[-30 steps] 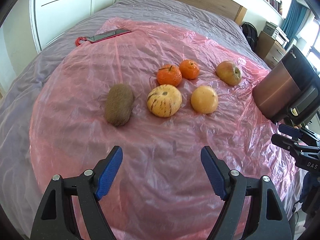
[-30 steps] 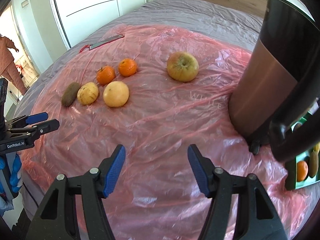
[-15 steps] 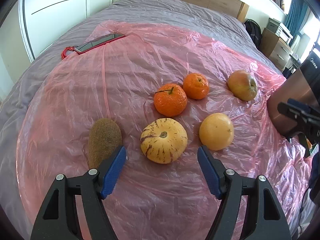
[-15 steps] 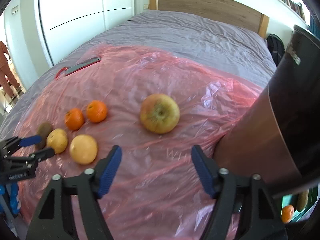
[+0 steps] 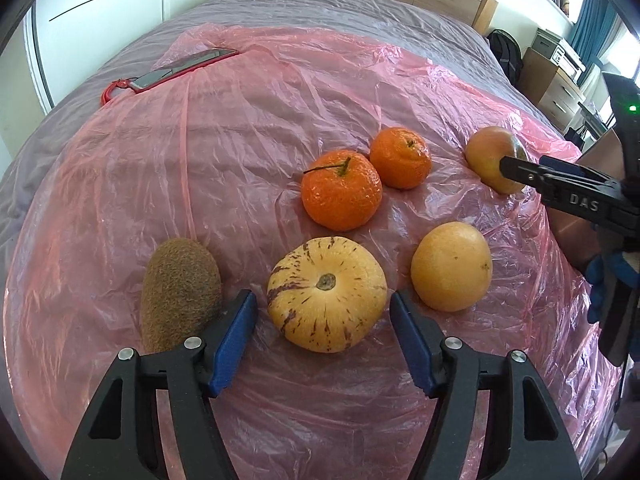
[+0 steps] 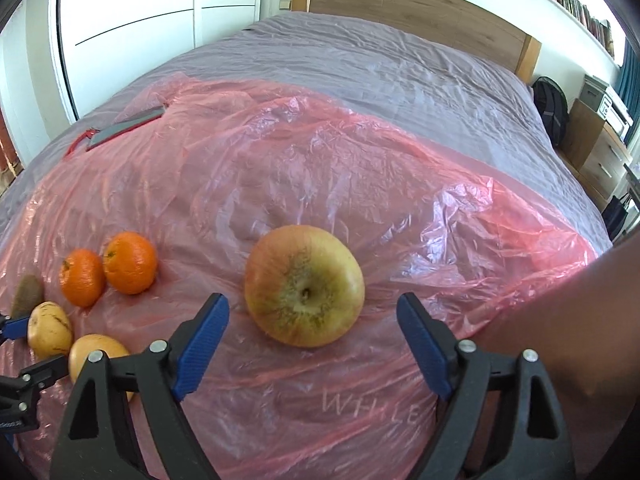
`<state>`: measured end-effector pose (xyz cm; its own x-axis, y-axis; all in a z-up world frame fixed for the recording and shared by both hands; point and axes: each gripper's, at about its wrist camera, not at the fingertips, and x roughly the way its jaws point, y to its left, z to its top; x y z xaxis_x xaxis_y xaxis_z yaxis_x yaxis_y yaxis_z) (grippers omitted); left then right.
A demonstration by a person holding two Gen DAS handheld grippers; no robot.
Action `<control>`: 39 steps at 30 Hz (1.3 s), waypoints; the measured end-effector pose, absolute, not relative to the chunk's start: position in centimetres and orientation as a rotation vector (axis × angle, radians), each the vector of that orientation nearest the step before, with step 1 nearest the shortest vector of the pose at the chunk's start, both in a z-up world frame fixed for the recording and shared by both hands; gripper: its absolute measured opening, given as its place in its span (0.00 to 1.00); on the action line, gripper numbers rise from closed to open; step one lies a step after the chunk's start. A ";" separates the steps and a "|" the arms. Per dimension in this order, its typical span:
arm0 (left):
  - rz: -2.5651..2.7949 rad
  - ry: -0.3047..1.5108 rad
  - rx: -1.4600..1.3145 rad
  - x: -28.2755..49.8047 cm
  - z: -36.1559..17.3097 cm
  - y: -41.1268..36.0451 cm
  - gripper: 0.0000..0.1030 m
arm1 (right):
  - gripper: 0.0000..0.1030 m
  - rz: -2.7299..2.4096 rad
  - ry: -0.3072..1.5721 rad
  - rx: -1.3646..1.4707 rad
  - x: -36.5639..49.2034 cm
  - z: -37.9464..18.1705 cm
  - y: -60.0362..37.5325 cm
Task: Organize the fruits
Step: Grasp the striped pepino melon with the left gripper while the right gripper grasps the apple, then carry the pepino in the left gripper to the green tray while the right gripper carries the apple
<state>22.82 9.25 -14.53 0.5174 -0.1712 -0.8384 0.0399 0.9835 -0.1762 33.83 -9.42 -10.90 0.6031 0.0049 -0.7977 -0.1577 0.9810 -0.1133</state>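
Bedroom, wide bed (image 6: 360, 80) in grey cover, wooden headboard (image 6: 420, 4) behind, white wardrobe doors (image 6: 160, 12) at left. Spread over the bed: one sheet of crinkled pink plastic (image 5: 280, 120). On the far left edge of the sheet: one phone in a red case (image 5: 180, 68).

Fruits on the plastic, six in all:
- two tangerines (image 5: 341, 194) (image 5: 401, 157), just beside each other, the nearer one with a stalk;
- one kiwi (image 5: 180, 292), lying lengthwise at the left end;
- one pale yellow melon with purple streaks (image 5: 326, 294), stem scar up;
- one plain yellow round fruit (image 5: 451, 266), just right of the melon;
- one apple (image 6: 304, 286), yellow-green with a red blush, well apart from the rest on the right.

Left gripper (image 5: 320, 334): blue pads either side of the streaked melon, closing in, small gaps showing on both flanks, so not yet pressing. Kiwi just outside the left finger.

Right gripper (image 6: 312, 340): jaws opening, spread wide, apple between and just beyond the tips, clear space on both sides, nothing grasped. From the left wrist view, one black finger crossing in front of the apple.

One dark brown cylindrical container (image 6: 580, 320) close at the right edge of the sheet.
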 end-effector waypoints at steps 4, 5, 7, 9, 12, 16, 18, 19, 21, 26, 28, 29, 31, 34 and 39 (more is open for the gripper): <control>-0.132 1.019 -0.139 23.4 -14.7 9.1 0.61 | 1.00 0.103 0.919 -0.148 34.9 -11.8 -9.9; -0.134 1.018 -0.139 23.4 -14.7 9.1 0.61 | 1.00 0.108 0.916 -0.139 35.1 -12.0 -9.9; -0.137 1.019 -0.136 23.6 -14.8 9.0 0.60 | 1.00 0.124 0.914 -0.122 35.5 -12.4 -10.0; -0.136 1.018 -0.131 23.8 -14.9 9.0 0.59 | 1.00 0.134 0.920 -0.114 35.9 -12.9 -9.9; -0.135 1.016 -0.131 23.8 -15.1 9.0 0.56 | 0.79 0.152 0.940 -0.117 36.3 -13.8 -9.5; -0.124 1.007 -0.127 23.9 -15.3 9.2 0.48 | 0.70 0.163 0.947 -0.086 36.5 -14.8 -9.9; -0.126 1.004 -0.125 23.9 -15.3 9.2 0.48 | 0.69 0.171 0.944 -0.078 36.6 -14.8 -10.0; -0.125 1.002 -0.120 23.9 -15.3 9.1 0.48 | 0.69 0.174 0.944 -0.074 36.5 -14.8 -10.1; -0.123 0.997 -0.109 23.9 -15.3 9.1 0.47 | 0.69 0.183 0.946 -0.063 36.6 -14.7 -10.3; -0.113 0.984 -0.106 23.7 -14.9 9.0 0.47 | 0.68 0.190 0.937 -0.045 36.3 -14.0 -10.5; -0.109 0.979 -0.107 23.6 -14.7 8.9 0.47 | 0.68 0.190 0.932 -0.036 36.1 -13.6 -10.6; -0.106 0.977 -0.108 23.5 -14.5 8.9 0.47 | 0.68 0.189 0.928 -0.033 35.9 -13.4 -10.7; -0.103 0.973 -0.110 23.4 -14.3 8.9 0.47 | 0.68 0.190 0.923 -0.026 35.6 -13.0 -10.7; -0.105 0.966 -0.114 23.0 -13.8 8.9 0.47 | 0.68 0.194 0.918 -0.018 35.0 -12.3 -10.7; -0.105 0.949 -0.129 22.3 -12.6 9.0 0.47 | 0.68 0.207 0.904 -0.012 33.7 -11.0 -10.4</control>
<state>22.29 8.99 -12.55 0.5785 -0.1463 -0.8024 0.0327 0.9872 -0.1564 33.66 -10.39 -11.01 0.5997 0.1735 -0.7812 -0.1832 0.9801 0.0770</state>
